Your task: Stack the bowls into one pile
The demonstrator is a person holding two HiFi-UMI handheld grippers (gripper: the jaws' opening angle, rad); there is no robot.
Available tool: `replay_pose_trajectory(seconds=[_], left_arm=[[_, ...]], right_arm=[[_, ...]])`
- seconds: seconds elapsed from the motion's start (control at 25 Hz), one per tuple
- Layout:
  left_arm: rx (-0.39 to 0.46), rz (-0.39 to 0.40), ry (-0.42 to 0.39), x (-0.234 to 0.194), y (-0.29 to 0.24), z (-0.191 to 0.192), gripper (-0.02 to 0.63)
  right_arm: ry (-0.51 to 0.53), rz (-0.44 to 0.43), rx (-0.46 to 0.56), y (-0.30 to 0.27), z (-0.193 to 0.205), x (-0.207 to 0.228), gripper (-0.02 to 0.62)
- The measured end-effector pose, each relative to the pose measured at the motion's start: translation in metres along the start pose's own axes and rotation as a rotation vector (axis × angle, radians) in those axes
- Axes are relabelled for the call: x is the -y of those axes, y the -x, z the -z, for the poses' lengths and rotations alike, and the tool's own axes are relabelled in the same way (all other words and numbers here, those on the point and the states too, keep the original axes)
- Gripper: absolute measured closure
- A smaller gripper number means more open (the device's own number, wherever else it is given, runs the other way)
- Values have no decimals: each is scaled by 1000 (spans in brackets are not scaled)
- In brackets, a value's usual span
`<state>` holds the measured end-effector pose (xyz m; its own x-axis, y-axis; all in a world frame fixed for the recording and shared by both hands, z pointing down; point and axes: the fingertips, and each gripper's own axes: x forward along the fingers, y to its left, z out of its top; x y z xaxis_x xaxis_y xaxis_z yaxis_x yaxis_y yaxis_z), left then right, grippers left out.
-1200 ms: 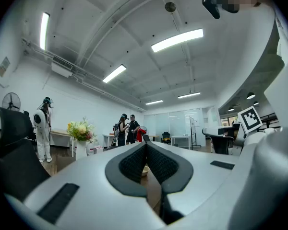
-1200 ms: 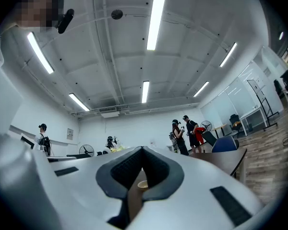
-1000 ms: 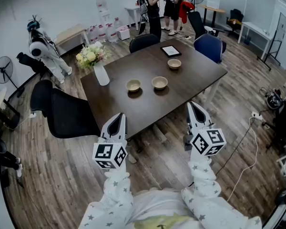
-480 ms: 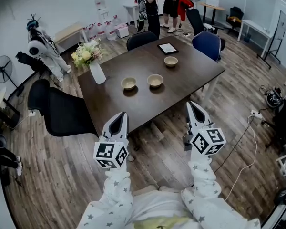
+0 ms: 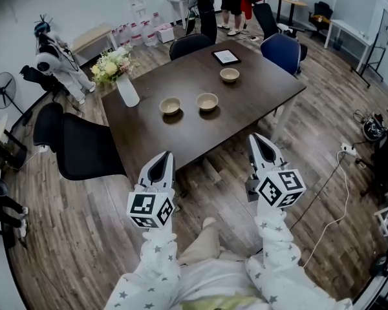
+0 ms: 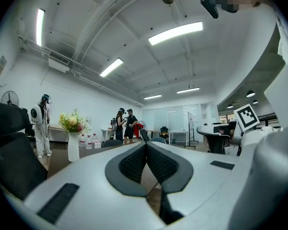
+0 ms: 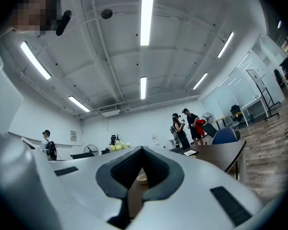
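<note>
**A:** Since none of the bowls is stacked yet, where do they lie from the grippers?

**B:** All three stand apart on the table (image 5: 181, 141), ahead of both grippers and beyond its near edge. The left bowl (image 5: 170, 105) and the middle bowl (image 5: 207, 101) sit side by side, near each other. The far bowl (image 5: 229, 75) lies further back toward the right, near a tablet (image 5: 226, 57).

**A:** Which hand is better placed?

**B:** The left gripper (image 5: 160, 163) points almost straight at the left bowl and looks the nearer. The right gripper (image 5: 262, 146) is off to the right of the row, with the middle bowl ahead and to its left. Since the bowls are round, no long axis matters, only the rim.

**A:** And the jaws?

**B:** Both pairs are closed tip to tip with nothing in them, and both are short of the table's edge. They'd have to part before taking a rim.
</note>
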<state>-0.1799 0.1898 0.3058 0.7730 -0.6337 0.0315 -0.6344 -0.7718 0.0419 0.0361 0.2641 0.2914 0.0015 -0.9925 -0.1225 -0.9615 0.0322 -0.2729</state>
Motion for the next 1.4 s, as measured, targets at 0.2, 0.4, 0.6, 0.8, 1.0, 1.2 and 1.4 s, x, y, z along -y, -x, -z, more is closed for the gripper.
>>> replay_pose_trajectory(seconds=[0.2, 0.4, 0.6, 0.8, 1.0, 1.2, 1.4], left_arm=[[-12, -5, 9, -10, -22, 8, 581], [-13, 1, 37, -24, -62, 14, 581], [-16, 10, 47, -46, -100, 15, 581], [-9, 10, 78, -73, -139, 11, 581], [-12, 37, 80, -90, -176, 6, 581], [-32, 51, 87, -103, -200, 14, 581], [-69, 59, 105, -108, -222, 32, 581]], right_arm=[[-10, -3, -13, -18, 9, 13, 574], [-6, -4, -36, -53, 16, 32, 574], [-31, 3, -44, -101, 20, 49, 574], [-46, 7, -68, -141, 26, 62, 574], [-46, 16, -67, -181, 23, 77, 574], [-58, 26, -87, -208, 36, 87, 574], [-96, 46, -123, -221, 60, 104, 574]])
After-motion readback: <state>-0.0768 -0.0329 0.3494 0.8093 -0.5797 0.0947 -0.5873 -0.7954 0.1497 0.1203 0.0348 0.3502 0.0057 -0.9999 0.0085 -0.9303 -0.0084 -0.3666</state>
